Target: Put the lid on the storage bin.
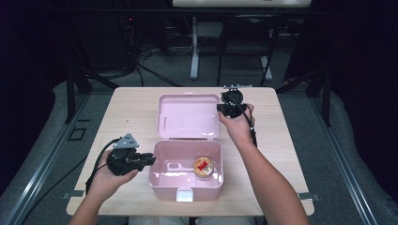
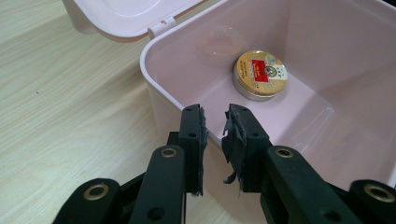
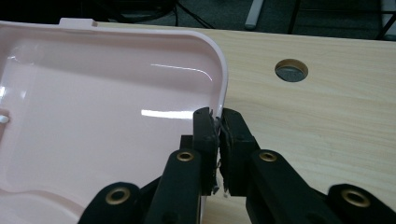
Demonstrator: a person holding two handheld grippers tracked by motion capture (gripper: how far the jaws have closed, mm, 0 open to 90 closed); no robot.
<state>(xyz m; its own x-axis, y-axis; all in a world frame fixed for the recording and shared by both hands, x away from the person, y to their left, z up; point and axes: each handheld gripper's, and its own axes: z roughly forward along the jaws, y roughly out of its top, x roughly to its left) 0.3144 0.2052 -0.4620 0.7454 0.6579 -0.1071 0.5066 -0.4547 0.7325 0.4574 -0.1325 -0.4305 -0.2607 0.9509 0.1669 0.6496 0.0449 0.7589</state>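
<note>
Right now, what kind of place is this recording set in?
Probably a lab or recording studio, not a home: a lone wooden table with a cable hole, dark curtains around it, and cables and stand legs on grey carpet behind.

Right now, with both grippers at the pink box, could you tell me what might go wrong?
The right gripper pinches the thin edge of the open lid; it could slip off and let the lid drop if it is lifted. The left gripper straddles the box wall with its jaws apart, so the box may slide. A closing lid could hit that gripper. The small tin lies loose inside.
</note>
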